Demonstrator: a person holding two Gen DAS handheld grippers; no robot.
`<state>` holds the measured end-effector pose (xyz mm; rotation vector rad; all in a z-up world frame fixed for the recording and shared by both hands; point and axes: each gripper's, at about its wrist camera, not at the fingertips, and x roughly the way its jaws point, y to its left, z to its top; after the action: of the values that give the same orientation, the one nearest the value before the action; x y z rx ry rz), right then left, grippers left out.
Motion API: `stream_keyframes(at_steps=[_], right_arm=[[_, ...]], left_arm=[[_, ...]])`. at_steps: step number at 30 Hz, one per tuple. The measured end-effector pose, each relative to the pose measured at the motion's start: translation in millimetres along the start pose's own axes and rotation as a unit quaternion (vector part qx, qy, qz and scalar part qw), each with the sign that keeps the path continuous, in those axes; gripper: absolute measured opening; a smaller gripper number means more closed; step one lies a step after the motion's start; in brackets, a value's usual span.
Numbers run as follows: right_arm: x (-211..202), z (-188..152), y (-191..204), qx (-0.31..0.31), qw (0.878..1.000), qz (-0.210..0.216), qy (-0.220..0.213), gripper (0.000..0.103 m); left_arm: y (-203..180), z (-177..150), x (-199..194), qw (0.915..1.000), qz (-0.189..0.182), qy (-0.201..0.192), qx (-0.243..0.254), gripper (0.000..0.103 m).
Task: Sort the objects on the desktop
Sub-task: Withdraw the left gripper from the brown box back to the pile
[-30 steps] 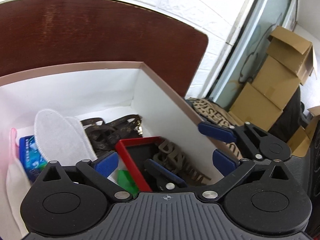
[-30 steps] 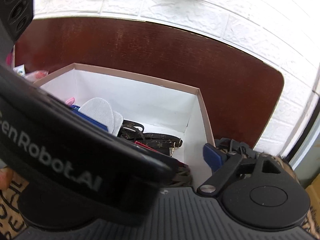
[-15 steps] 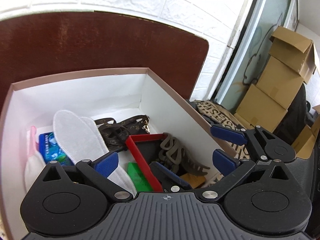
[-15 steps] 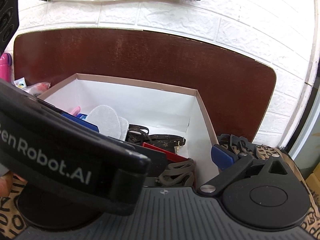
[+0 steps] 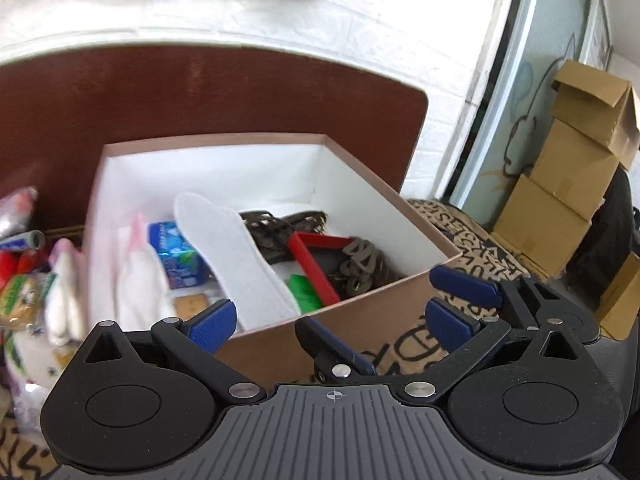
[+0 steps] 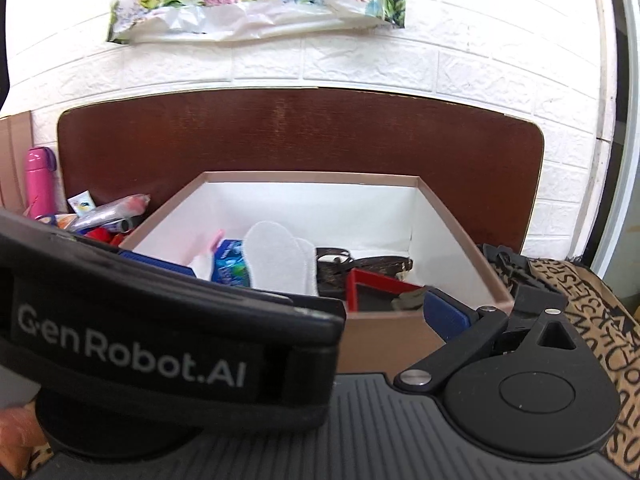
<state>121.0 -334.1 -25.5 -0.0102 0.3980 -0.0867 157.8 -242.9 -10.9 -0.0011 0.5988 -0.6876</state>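
Note:
A pink-brown box [image 5: 380, 292] with white inner walls holds a white insole [image 5: 236, 260], a blue packet [image 5: 176, 256], a red-framed tray [image 5: 312, 268], a brown hair claw [image 5: 364, 264], a brown patterned strap [image 5: 276, 228] and a green piece [image 5: 304, 292]. My left gripper [image 5: 331, 326] hangs open just in front of the box's near wall, nothing between its blue pads. My right gripper [image 5: 400, 316] sits close on its right, fingers spread wide and empty. In the right wrist view only its right pad [image 6: 444, 317] shows; the left gripper's black body [image 6: 160, 340] hides the other.
Loose packets, tubes and a soft toy [image 5: 24, 280] lie left of the box, with a pink bottle [image 6: 38, 178] behind. A dark brown board [image 6: 300, 132] stands against the white brick wall. Letter-print cloth [image 5: 460, 232] covers the surface; cardboard boxes [image 5: 560, 200] are stacked at right.
Both grippers have drawn back from over the box's inside to in front of its near wall. The box looks farther away and the clutter at its left has come into view.

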Motion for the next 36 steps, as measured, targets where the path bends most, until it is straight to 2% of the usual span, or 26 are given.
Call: stream_keyframes(at_steps=[3,12,15,20,23,30,36], right_arm=[[-12,-10,10,0.014,1.0,0.008,0.002,0.103],[-50,-46,52,0.038,0.999,0.024,-0.011,0.103],[-56,-58,68,0.045,0.999,0.028,-0.002,0.103],[-58,-76,90,0.061,0.997,0.047,0.021,0.103],[-58,-84,107,0.054,0.996,0.062,0.034,0.103],[-57,-87,140,0.031,0.994,0.09,0.047,0.103],[-55,-81,165,0.014,0.993,0.106,0.044,0.103]], left_arm=[[-1,-15,-19,0.9997,0.022,-0.009,0.002,0.103],[17,-68,-71,0.9984,0.037,-0.029,-0.03,0.103],[23,-85,-81,0.9975,0.052,-0.024,-0.043,0.103],[29,-110,-101,0.9952,0.089,-0.03,-0.028,0.103],[41,-124,-112,0.9934,0.104,-0.029,-0.04,0.103],[68,-137,-131,0.9882,0.128,-0.033,-0.078,0.103],[88,-138,-148,0.9854,0.129,-0.05,-0.099,0.103]])
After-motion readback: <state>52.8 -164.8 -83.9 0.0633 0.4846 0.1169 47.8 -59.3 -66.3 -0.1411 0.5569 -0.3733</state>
